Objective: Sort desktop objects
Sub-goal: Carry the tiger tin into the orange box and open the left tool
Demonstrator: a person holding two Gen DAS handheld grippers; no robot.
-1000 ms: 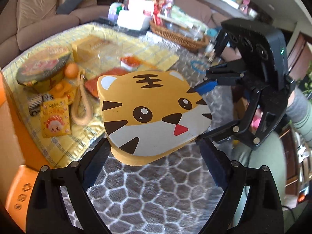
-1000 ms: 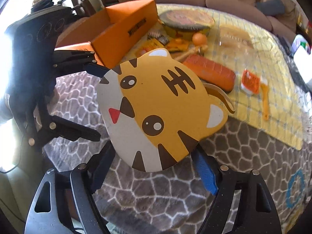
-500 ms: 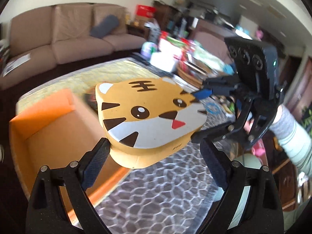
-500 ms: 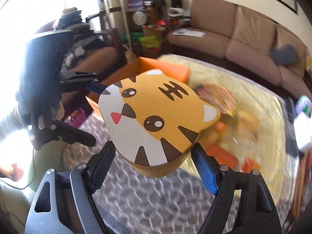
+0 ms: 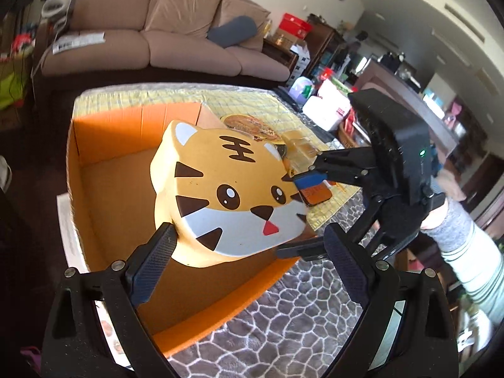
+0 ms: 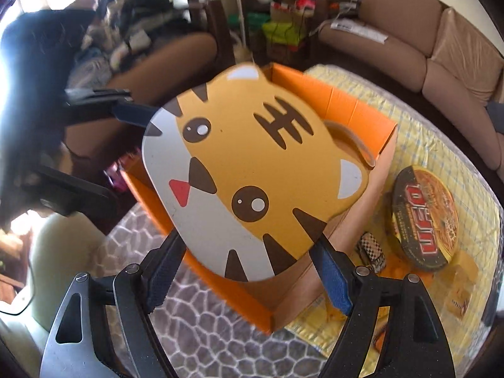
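A yellow tiger-face box (image 5: pixel 233 195) is held in the air between both grippers, over the open orange cardboard box (image 5: pixel 104 145). My left gripper (image 5: pixel 249 261) grips its near edge with both pads against its sides. My right gripper (image 6: pixel 249 271) grips the opposite edge the same way. The tiger box (image 6: pixel 252 170) fills the middle of the right wrist view, above the orange box (image 6: pixel 356 110). Each gripper shows in the other's view, the right one (image 5: pixel 302 214) at the tiger's chin side, the left one (image 6: pixel 104 151) blurred.
A round UFO noodle bowl (image 6: pixel 422 217) and small packets (image 6: pixel 373 250) lie on the yellow checked cloth (image 6: pixel 441 145) right of the orange box. An orange packet (image 5: pixel 315 195) lies beyond the tiger box. A grey patterned mat (image 5: pixel 283 330) lies in front. A brown sofa (image 5: pixel 163 31) stands behind.
Both grippers have carried the tiger box up from the grey mat and leftward, until it hangs over the orange box. The grip has not changed.
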